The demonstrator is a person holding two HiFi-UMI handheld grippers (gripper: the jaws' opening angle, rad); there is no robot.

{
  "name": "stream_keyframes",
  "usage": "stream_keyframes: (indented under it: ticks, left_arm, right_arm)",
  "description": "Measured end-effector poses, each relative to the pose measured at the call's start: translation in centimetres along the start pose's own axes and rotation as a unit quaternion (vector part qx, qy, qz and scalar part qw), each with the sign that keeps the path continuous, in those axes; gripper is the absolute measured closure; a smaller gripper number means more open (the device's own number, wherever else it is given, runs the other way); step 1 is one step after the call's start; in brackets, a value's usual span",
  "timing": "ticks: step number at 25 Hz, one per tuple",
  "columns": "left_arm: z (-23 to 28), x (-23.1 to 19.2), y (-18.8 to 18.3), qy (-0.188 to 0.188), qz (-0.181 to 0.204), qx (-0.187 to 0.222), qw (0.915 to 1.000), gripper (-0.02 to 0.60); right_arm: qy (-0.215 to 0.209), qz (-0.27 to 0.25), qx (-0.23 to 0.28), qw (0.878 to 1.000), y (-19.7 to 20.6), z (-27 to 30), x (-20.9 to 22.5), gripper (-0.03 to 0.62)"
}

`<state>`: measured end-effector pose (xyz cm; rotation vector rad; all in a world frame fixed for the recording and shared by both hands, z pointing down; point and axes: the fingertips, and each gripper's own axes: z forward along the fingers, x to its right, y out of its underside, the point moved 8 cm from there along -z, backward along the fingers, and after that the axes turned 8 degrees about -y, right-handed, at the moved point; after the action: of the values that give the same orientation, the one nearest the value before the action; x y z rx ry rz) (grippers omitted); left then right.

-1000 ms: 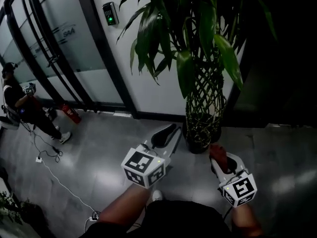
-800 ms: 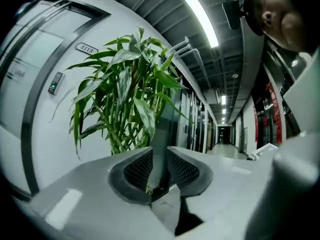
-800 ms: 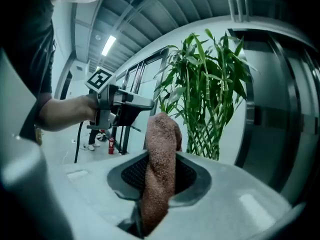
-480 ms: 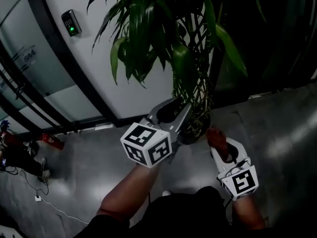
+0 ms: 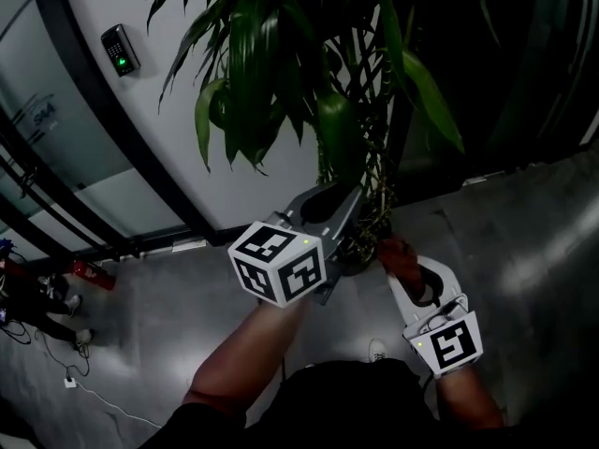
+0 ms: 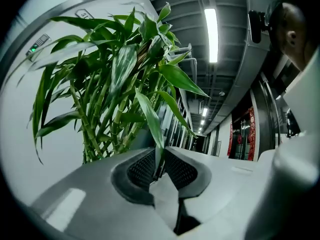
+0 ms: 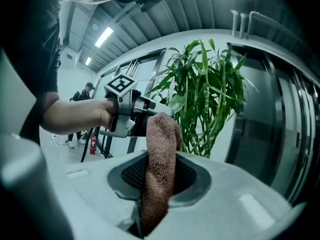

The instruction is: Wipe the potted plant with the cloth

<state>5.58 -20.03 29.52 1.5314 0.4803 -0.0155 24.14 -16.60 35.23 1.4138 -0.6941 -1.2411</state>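
Observation:
The potted plant [image 5: 271,73] is a tall braided bamboo with long green leaves, standing in a dark pot [image 5: 363,251] against the white wall. My left gripper [image 5: 342,195] reaches level into its lower leaves. In the left gripper view one hanging leaf [image 6: 150,119] runs down between the pads of the left gripper [image 6: 159,161]; its jaws have just been closing and now pinch the leaf. My right gripper [image 5: 401,262] is shut on a brownish terry cloth [image 7: 161,144], whose upright end [image 5: 397,251] sits just right of the pot. The right gripper view shows the plant [image 7: 210,94] ahead.
A green-lit keypad [image 5: 119,50] hangs on the wall left of the plant. Black-framed glass doors [image 5: 37,157] fill the left side, with a red fire extinguisher [image 5: 89,271] and floor cables [image 5: 75,382] below. A person [image 7: 82,109] stands far off. A dark doorway lies right.
Both grippers have risen toward the plant. The left one moved from floor level beside the pot up into the lower leaves, and a leaf is now between its jaws. The right still holds the cloth.

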Motion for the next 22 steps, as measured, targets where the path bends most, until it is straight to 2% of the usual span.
stream_keyframes:
  ticks: [2, 7, 11, 16, 22]
  left_arm:
    - [0.0, -0.1, 0.1, 0.002, -0.009, 0.004, 1.0, 0.558]
    - [-0.8, -1.3, 0.3, -0.021, -0.009, 0.013, 0.9997, 0.563]
    - [-1.5, -2.6, 0.9, -0.035, -0.002, -0.006, 0.9994, 0.563]
    - [-2.1, -3.2, 1.4, -0.039, 0.012, -0.021, 0.9989, 0.565]
    - [-2.8, -3.4, 1.6, -0.038, 0.019, -0.031, 0.9986, 0.565]
  right_arm:
    - [-0.004, -0.025, 0.004, 1.0, -0.6, 0.5, 0.5, 0.523]
    - [-0.015, -0.085, -0.02, 0.996, -1.9, 2.4, 1.5, 0.523]
    - [-0.002, -0.147, -0.016, 0.989, -3.9, 4.9, 2.0, 0.523]
    - [0.038, -0.238, 0.016, 0.97, -7.5, 8.5, 3.2, 0.523]
    - [0.091, -0.301, 0.023, 0.949, -11.3, 11.7, 5.8, 0.523]
